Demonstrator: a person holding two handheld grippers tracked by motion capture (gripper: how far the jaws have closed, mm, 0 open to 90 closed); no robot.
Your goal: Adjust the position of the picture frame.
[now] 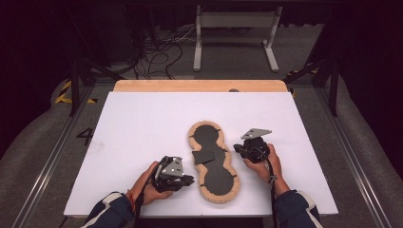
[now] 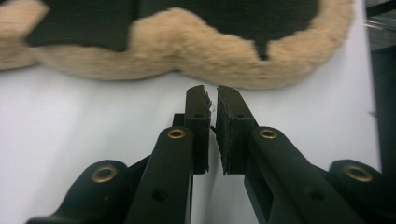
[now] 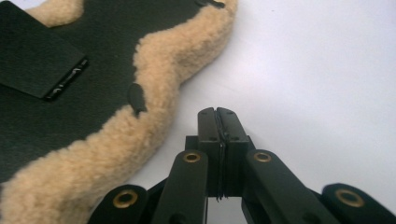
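Resting low over the white table top [image 1: 142, 123], the left gripper [image 1: 189, 180] points toward the near lobe of a fleece-edged pad [image 1: 213, 161] without touching it; in the left gripper view its gripper [image 2: 213, 89] has the two black jaws almost together, with a thin sliver of white showing between the pads and nothing caught there, and the tips stand just short of the pad's tan fleece rim [image 2: 205, 56]. The right gripper [image 1: 237, 148] sits on the other side of the pad, beside its narrow waist, with a grey three-cornered plate [image 1: 255, 133] on top — in the right gripper view the gripper [image 3: 216, 110] has its jaws pressed fully together, empty, just beside the curly fleece border [image 3: 154, 70] and apart from it. Each gripper is held in a hand, the left hand [image 1: 151, 187] and the right hand [image 1: 264, 164] coming up from the bottom edge in dark sleeves with pale stripes. The pad itself lies flat near the middle of the table, toward the front, shaped like a peanut with a dark inner face and a tan fleece edge all round; a small dark rectangular flap [image 1: 203, 156] lies across its waist, seen again in the right gripper view as a flat patch [image 3: 32, 58] with a shiny edge. Beyond the white top runs a strip of bare wood [image 1: 199, 86], and behind that a grey floor with loose cables [image 1: 159, 54] and a pale metal stand [image 1: 236, 33].
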